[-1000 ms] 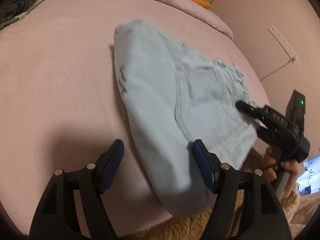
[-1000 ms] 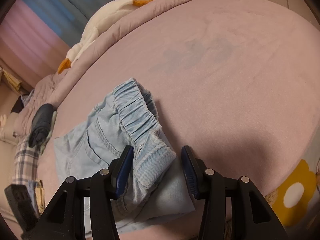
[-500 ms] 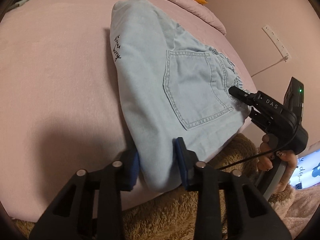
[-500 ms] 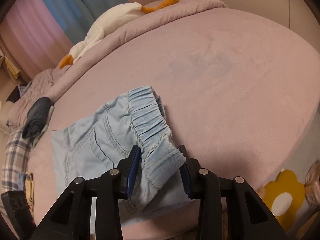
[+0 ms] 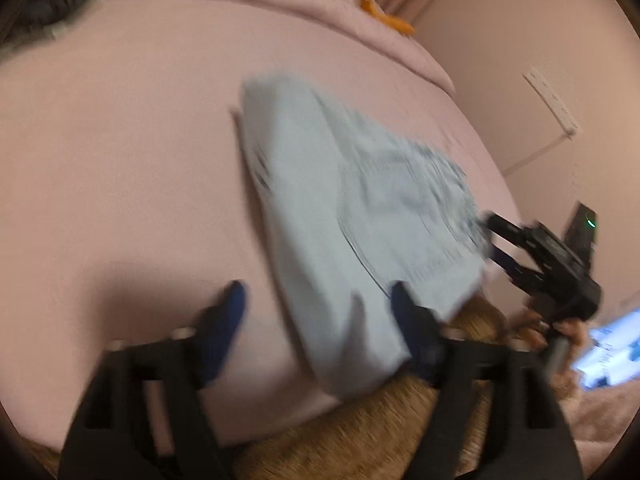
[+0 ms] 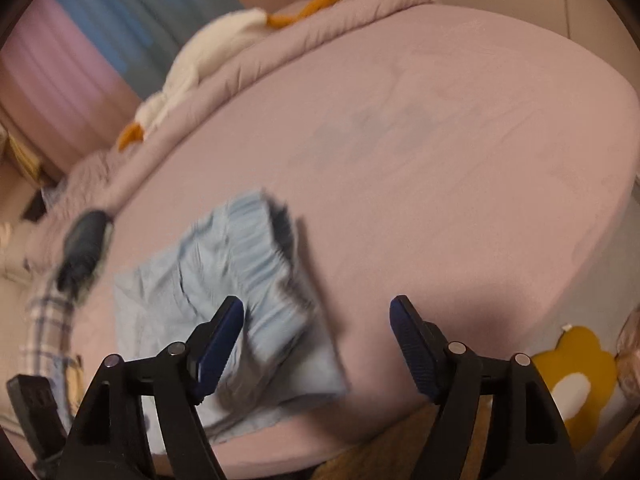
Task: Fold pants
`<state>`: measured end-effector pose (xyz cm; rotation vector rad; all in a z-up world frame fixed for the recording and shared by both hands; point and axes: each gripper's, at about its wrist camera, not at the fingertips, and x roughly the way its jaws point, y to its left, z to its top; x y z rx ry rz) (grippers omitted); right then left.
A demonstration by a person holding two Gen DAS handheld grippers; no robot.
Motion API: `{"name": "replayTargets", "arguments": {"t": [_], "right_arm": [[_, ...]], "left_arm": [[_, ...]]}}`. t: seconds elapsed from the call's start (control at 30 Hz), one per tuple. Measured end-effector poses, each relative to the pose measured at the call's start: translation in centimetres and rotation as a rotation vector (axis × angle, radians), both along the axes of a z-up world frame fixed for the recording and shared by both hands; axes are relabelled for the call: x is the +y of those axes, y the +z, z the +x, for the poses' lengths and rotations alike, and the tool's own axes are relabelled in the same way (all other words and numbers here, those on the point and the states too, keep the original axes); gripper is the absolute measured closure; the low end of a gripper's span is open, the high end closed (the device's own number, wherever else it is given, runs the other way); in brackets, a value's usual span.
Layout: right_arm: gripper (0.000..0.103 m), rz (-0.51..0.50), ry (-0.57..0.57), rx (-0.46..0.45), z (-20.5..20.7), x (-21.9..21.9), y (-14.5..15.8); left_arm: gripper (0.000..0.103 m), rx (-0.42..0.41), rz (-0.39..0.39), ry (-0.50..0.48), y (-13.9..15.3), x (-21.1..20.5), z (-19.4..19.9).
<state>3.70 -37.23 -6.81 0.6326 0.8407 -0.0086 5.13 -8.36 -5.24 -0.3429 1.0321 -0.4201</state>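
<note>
A bed (image 6: 460,152) under a plain pink sheet carries the folded light-blue pants (image 5: 340,220) near its front edge, a rolled pink quilt (image 6: 320,32) along its far edge, and a dark rolled garment (image 6: 82,248) at one end.

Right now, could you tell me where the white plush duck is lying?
In the right wrist view, the white plush duck lies upper left along the rolled pink duvet at the bed's far edge, well beyond the pants.
</note>
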Motion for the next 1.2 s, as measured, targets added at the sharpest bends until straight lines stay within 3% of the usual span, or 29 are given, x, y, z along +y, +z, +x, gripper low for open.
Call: {"name": "replayTargets", "arguments": {"t": [0.03, 0.1, 0.27, 0.4, 0.43, 0.5, 0.57, 0.6, 0.63, 0.7, 0.8, 0.9, 1.07, 1.2], "right_arm": [[0.028, 0.043, 0.008, -0.005, 0.2, -0.8, -0.1], [0.027, 0.098, 0.053, 0.001, 1.0, -1.5, -0.5], [0.027, 0.192, 0.184, 0.064, 4.0, -0.4, -2.6], [0.027, 0.249, 0.274, 0.079, 5.3, 1.5, -4.2], [0.027, 0.242, 0.271, 0.08, 5.4, 1.7, -4.2], [0.027, 0.208, 0.277, 0.075, 5.3, 2.5, -3.7], [0.029, 0.158, 0.299, 0.076, 5.4, 3.6, -3.4], [0.038, 0.1, 0.297, 0.078, 5.4, 4.5, -3.1], [0.041, 0.058, 0.293, 0.076, 5.2, 5.1, -2.7], [0.056, 0.022, 0.296, 0.055, 4.9, 5.9, -1.8], [0.064, 0.03, 0.305, -0.007, 3.9, 6.6, 0.4], [0.065, -0.002, 0.337, -0.062, 3.0, 8.6, 2.9], [0.065, -0.072, 0.383, -0.173, 2.7, 12.7, 7.0], [0.065, -0.107, 0.422, -0.212, 3.9, 15.6, 8.2]], "left_arm": [[0.023, -0.004, 0.011, 0.006, 0.2, 0.0, 0.5], [0.023, 0.015, -0.04, -0.012, -0.2, -0.2, 1.9], [0.024, 0.135, -0.112, -0.027, -3.1, -1.2, 4.2], [0.026, 0.105, -0.1, -0.036, -3.0, -2.3, 4.7], [0.03, 0.103, -0.092, -0.04, -2.9, -2.4, 4.9], [0.05, 0.098, -0.065, -0.043, -3.1, -3.1, 5.4], [0.059, 0.096, -0.055, -0.033, -3.2, -3.7, 5.6], [0.066, 0.092, -0.055, -0.025, -3.0, -3.8, 5.6], [0.069, 0.091, -0.053, -0.018, -3.0, -3.5, 5.6], [0.079, 0.09, -0.056, -0.001, -2.3, -3.5, 5.3], [0.084, 0.048, -0.043, -0.004, -0.4, -3.1, 4.6], [0.085, -0.005, 0.001, 0.02, 1.7, -1.8, 3.6], [0.084, -0.092, -0.001, 0.077, 5.3, 2.3, 2.4], [0.084, -0.145, 0.05, 0.111, 6.7, 4.6, 2.1]]}}
